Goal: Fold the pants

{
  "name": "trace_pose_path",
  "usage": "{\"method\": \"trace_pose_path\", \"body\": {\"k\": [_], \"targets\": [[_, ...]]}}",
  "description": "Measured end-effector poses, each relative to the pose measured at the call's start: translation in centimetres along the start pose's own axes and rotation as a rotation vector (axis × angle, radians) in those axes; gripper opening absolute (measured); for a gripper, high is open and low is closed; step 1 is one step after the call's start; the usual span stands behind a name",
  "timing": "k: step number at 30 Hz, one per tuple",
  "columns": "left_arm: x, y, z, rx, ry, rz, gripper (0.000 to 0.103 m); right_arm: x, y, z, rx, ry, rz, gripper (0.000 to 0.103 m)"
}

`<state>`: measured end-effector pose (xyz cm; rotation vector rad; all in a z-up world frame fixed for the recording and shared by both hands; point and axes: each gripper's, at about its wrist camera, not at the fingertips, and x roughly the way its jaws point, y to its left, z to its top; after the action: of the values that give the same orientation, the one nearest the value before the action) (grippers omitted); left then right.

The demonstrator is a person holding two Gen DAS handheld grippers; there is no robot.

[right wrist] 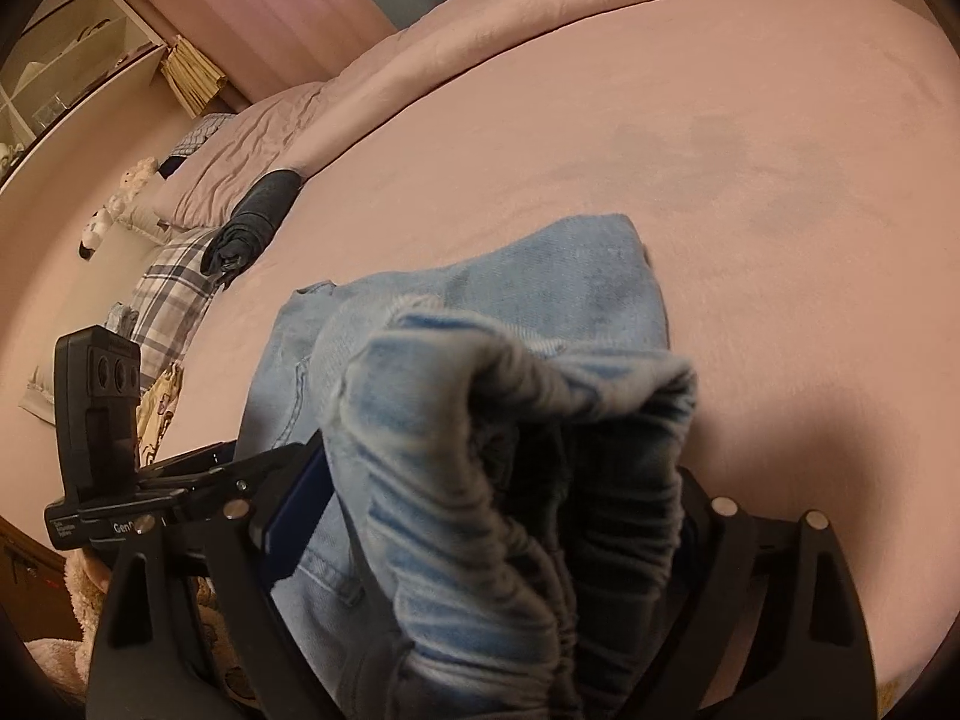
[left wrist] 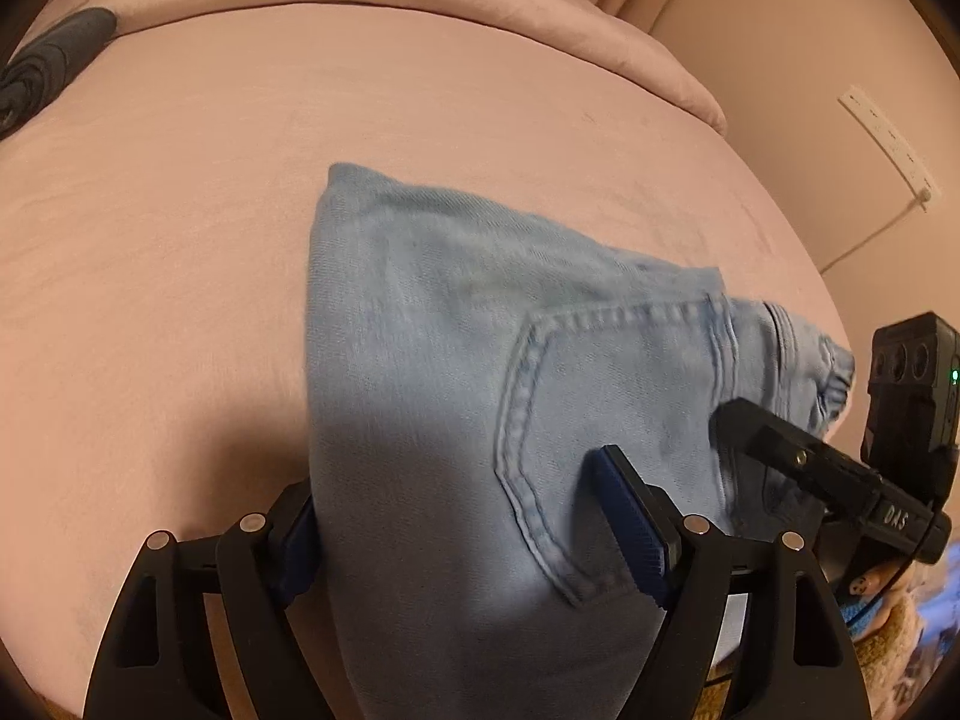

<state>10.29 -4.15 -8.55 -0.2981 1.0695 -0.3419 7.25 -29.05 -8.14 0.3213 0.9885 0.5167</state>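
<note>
Light blue denim pants [left wrist: 480, 360] lie folded on the pink bed [left wrist: 180, 240], back pocket up. My left gripper [left wrist: 462, 516] straddles the near edge of the fold: its jaws stand wide apart, one blue pad [left wrist: 630, 516] on top of the cloth, the other at the fold's left side. In the right wrist view the elastic waistband end of the pants [right wrist: 516, 420] bunches up between my right gripper's [right wrist: 480, 516] jaws, which press it from both sides. The right gripper also shows in the left wrist view [left wrist: 798, 456], at the pants' right end.
A rolled dark garment [right wrist: 255, 228] lies at the far left of the bed beside a pink pillow [right wrist: 240, 168] and a plaid pillow [right wrist: 174, 294]. A shelf unit [right wrist: 78, 60] stands beyond. A power strip [left wrist: 888, 138] hangs on the wall to the right.
</note>
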Motion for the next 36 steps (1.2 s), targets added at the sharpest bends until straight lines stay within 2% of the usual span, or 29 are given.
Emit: {"method": "trace_pose_path", "body": {"k": [4, 10, 13, 16, 18, 22, 28, 36], "targets": [[-0.6, -0.9, -1.6, 0.029, 0.012, -0.035, 0.08, -0.9, -0.2, -1.1, 0.029, -0.005, 0.024, 0.079], [0.2, -1.1, -0.9, -0.001, 0.017, -0.04, 0.08, 0.1, 0.2, -0.4, 0.024, 0.028, 0.01, 0.082], [0.0, -1.4, -1.0, -0.007, -0.006, -0.023, 0.075, 0.7, 0.2, 0.0, 0.014, 0.021, 0.02, 0.082], [-0.2, -2.4, -1.2, -0.007, -0.047, 0.012, 0.061, 0.5, 0.5, -0.2, 0.022, 0.003, -0.003, 0.075], [-1.0, -2.5, -1.7, -0.013, -0.07, 0.027, 0.046, 0.2, 1.2, -0.5, -0.003, -0.007, -0.038, 0.066], [-2.6, -2.7, -1.5, -0.042, -0.104, 0.003, 0.033, -0.9, 1.6, -0.3, 0.021, -0.036, -0.034, 0.053], [-5.7, -3.3, -1.7, -0.026, -0.161, -0.016, 0.032, -2.9, 2.9, 0.3, 0.042, -0.075, 0.028, 0.048], [-8.5, -2.6, -2.0, -0.042, -0.24, -0.026, 0.032, -4.1, 6.2, 1.3, -0.031, -0.125, 0.06, 0.049]]}}
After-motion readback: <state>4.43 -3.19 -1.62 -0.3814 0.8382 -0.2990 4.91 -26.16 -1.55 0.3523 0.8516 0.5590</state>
